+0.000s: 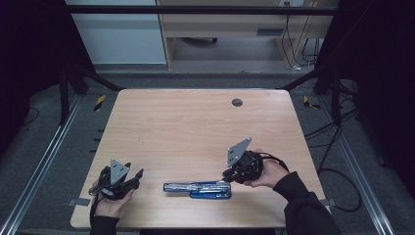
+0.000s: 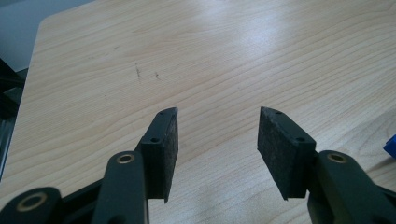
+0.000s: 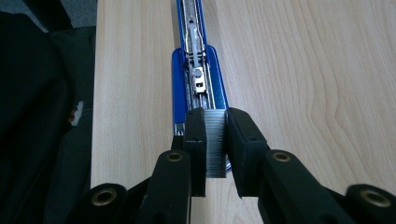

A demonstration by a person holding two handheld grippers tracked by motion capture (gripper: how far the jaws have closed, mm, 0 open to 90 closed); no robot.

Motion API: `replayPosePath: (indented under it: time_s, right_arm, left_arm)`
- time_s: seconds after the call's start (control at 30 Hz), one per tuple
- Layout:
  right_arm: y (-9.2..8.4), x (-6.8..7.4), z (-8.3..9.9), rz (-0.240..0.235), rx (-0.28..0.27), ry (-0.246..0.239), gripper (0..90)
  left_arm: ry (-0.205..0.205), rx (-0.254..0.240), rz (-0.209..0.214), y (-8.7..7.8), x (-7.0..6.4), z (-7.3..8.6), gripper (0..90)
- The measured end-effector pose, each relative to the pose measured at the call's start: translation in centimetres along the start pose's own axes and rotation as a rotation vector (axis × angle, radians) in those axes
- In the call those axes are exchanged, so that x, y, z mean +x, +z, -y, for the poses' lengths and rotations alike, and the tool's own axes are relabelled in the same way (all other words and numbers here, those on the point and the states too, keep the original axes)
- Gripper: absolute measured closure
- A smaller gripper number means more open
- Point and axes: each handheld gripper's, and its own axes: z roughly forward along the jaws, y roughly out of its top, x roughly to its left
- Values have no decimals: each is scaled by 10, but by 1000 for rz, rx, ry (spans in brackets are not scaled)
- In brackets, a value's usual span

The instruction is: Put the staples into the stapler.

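A blue stapler (image 1: 198, 188) lies opened out flat near the table's front edge, its metal staple channel (image 3: 196, 70) facing up. My right gripper (image 1: 228, 173) hovers over the stapler's right end, shut on a silvery strip of staples (image 3: 215, 140) clamped between its two pads. In the right gripper view the strip sits just above the near end of the stapler (image 3: 201, 79). My left gripper (image 1: 137, 175) rests at the front left of the table, open, with bare wood between its pads (image 2: 161, 149). A sliver of the blue stapler (image 2: 391, 145) shows at the right edge of the left gripper view.
The wooden table (image 1: 195, 127) has a round grey cable grommet (image 1: 237, 102) at the back right. Black frame rails and cables lie on the floor on both sides. The table's front edge (image 3: 95, 93) runs close beside the stapler.
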Motion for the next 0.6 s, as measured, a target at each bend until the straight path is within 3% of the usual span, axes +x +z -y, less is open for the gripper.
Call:
replayPosePath:
  time_s: [0.33, 0.6]
  right_arm:
    - [24, -4, -9, -55, 42, -51, 783]
    - [36, -5, -11, -70, 68, -65, 783]
  left_arm:
    - [-3, -2, -1, 0, 1, 0, 481]
    - [-4, -2, 0, 0, 1, 0, 481]
